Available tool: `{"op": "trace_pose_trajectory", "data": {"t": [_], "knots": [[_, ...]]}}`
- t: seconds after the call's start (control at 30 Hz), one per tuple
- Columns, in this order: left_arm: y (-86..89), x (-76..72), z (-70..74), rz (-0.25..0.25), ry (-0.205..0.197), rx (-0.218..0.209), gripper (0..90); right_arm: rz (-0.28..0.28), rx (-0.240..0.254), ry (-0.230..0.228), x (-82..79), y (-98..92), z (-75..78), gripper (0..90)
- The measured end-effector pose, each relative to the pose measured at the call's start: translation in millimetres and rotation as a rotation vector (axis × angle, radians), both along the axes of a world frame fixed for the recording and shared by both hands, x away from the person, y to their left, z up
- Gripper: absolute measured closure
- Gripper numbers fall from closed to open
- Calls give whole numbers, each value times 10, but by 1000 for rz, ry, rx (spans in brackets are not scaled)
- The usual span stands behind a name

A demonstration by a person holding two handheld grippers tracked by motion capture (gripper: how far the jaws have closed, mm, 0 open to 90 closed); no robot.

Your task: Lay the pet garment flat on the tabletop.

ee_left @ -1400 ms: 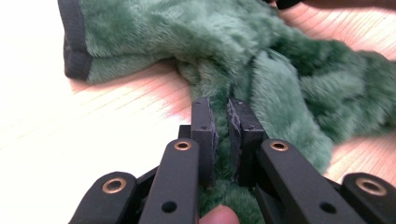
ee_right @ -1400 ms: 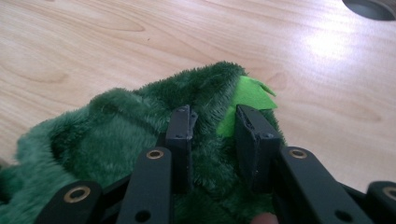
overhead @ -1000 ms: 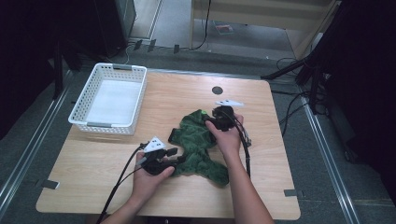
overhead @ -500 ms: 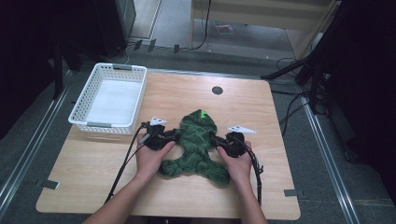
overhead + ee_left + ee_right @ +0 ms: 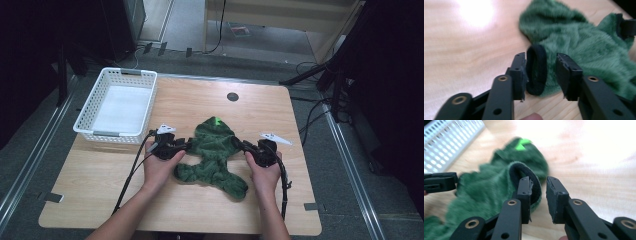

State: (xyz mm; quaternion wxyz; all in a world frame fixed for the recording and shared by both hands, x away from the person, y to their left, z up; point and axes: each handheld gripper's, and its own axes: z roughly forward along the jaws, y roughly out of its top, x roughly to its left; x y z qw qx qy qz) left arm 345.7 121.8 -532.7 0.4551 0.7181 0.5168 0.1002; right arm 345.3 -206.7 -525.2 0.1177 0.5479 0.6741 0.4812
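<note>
A small green fleece garment with a hood and black cuffs lies spread on the wooden table, hood pointing away from me. My left gripper is at its left sleeve. The black left cuff stands between the jaws of the left gripper, against one pad and clear of the other. These jaws have just been opening. My right gripper is at the right sleeve. Its jaws have also just been opening, with the right cuff curled over one pad of the right gripper and a gap beside it.
A white slotted basket stands at the table's left back corner. A dark round hole sits in the table behind the hood. Cables trail from both grippers toward the front edge. Bare wood lies in front of the garment.
Both hands moved apart to the two sleeves. The garment, bunched under the right hand a second ago, now lies spread flat between the grippers.
</note>
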Motion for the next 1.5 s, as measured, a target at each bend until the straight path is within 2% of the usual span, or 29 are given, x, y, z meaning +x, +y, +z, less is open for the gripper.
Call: {"op": "trace_pose_trajectory", "data": {"t": [0.07, 0.1, 0.17, 0.23, 0.33, 0.37, 0.43, 0.5, 0.53, 0.6, 0.7, 0.77, 0.83, 0.9, 0.97, 1.07, 1.13, 1.2, 1.23, 1.27, 1.33, 1.37, 1.43, 1.5], "knots": [[2, 31, 31, 14, -4, -3, 576, 6, 1, -20, -11, 19, 41, 741], [-9, 56, 45, 21, -3, 1, 570, 9, -15, -20, -15, 42, 50, 732], [-39, 92, 54, 23, -4, 12, 565, 0, -56, -6, -16, 80, 31, 722], [-93, 143, 57, 22, -9, 29, 560, -28, -77, 18, -23, 82, 13, 721], [-172, 263, 70, 25, -16, 47, 563, -41, -36, -11, -68, 92, 68, 708], [-202, 317, 77, 20, -11, 47, 569, -28, -28, -27, -88, 134, 102, 698], [-278, 430, 84, 9, -1, 58, 575, 43, -20, -50, -114, 292, 140, 663], [-371, 535, 65, -9, 13, 66, 581, 100, -47, -50, -103, 443, 116, 632], [-414, 574, 51, -23, 24, 75, 587, 117, -82, -35, -87, 511, 82, 625], [-500, 626, 13, -59, 42, 97, 603, 108, -120, 10, -31, 558, -25, 622], [-597, 660, -55, -71, 56, 142, 610, 77, -94, 84, 48, 476, -156, 633], [-633, 674, -83, -39, 41, 165, 603, 89, -90, 90, 81, 454, -192, 636], [-656, 698, -79, -12, 23, 216, 604, 103, -102, 101, 119, 478, -195, 648], [-672, 730, -76, 22, 14, 248, 618, 104, -126, 79, 192, 529, -209, 664], [-648, 773, -82, 67, 4, 273, 649, 97, -129, 57, 235, 573, -228, 667], [-579, 859, -78, 115, 9, 289, 673, 113, -140, 74, 300, 603, -184, 621], [-551, 919, -60, 125, 27, 294, 663, 81, -116, 52, 266, 560, -90, 590], [-513, 952, -43, 109, 54, 233, 566, 87, -92, 12, 179, 538, 44, 577], [-488, 921, -6, 88, 51, 219, 506, 105, -96, -10, 126, 541, 105, 564], [-474, 874, 26, 80, 26, 220, 478, 124, -110, -20, 41, 556, 170, 546], [-423, 669, 137, 42, -52, 199, 437, 170, -141, -20, -110, 578, 221, 521], [-403, 583, 169, 29, -71, 194, 425, 188, -162, -15, -188, 585, 221, 515], [-349, 348, 221, -26, -95, 182, 415, 209, -208, -15, -312, 580, 198, 504], [-316, 116, 220, -80, -93, 168, 411, 208, -221, -7, -430, 535, 148, 496]]}}
